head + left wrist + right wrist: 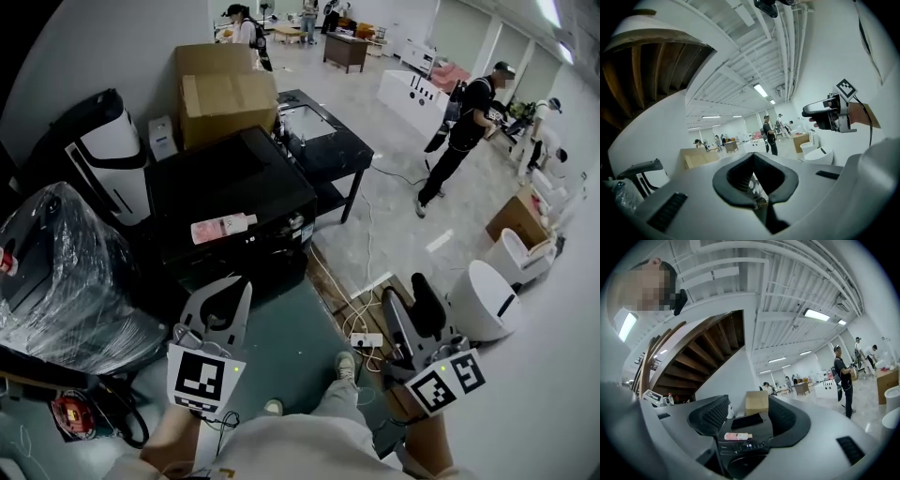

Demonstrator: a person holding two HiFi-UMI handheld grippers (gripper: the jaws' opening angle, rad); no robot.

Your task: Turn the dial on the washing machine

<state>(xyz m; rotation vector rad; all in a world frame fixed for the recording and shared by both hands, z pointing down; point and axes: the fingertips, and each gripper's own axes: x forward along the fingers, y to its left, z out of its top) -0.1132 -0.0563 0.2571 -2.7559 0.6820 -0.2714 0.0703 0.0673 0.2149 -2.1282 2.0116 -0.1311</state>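
Holding both grippers out in front of us, we stand well apart from the boxy black washing machine (230, 192). It sits ahead and to our left, with a pink plastic bottle (223, 227) lying on its lid and brown cardboard boxes (225, 94) behind it. Our left gripper (244, 286) has its jaws drawn together at the tips, with nothing between them. Our right gripper (401, 287) has its jaws spread wide and grips nothing. The right gripper view frames the machine's lit control panel (749, 445) far beyond the pads. The dial is too small for us to pick out.
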